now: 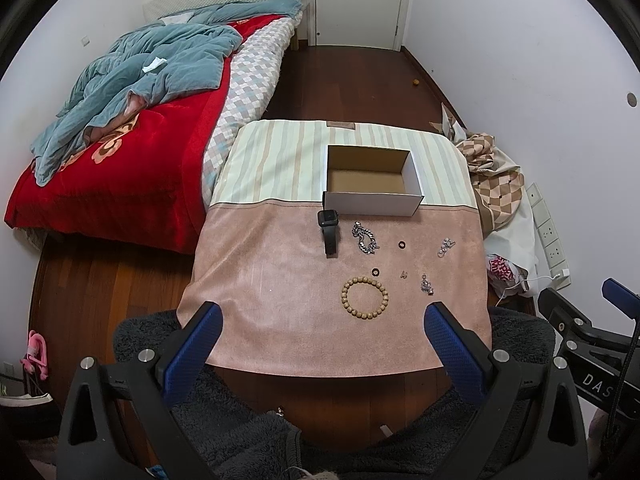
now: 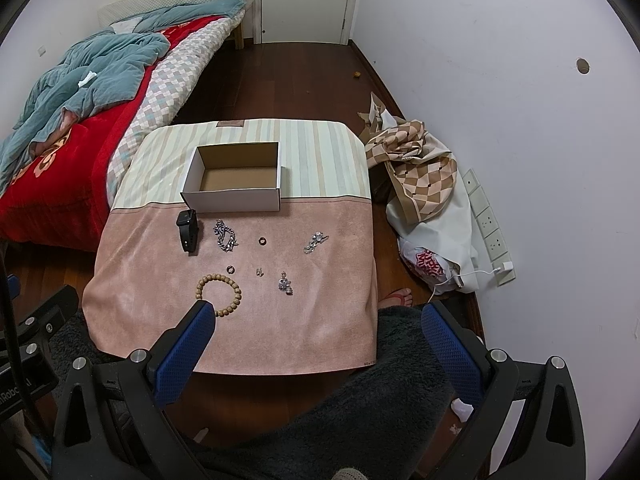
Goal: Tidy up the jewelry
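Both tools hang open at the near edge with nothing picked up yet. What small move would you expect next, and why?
Probably the right tool lowers onto the wooden bead bracelet. It is the piece nearest that tool, the box is empty, and both tools, left too, are open.

Cloth-covered table (image 1: 280,320) carries box (image 1: 370,204), watch (image 1: 330,232), bracelet (image 1: 364,298), jewelry.

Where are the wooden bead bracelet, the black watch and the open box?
wooden bead bracelet (image 1: 347,292): left wrist view, on the beads of its left side.
black watch (image 1: 330,237): left wrist view, on the strap below the face.
open box (image 2: 232,200): right wrist view, on its white front wall.
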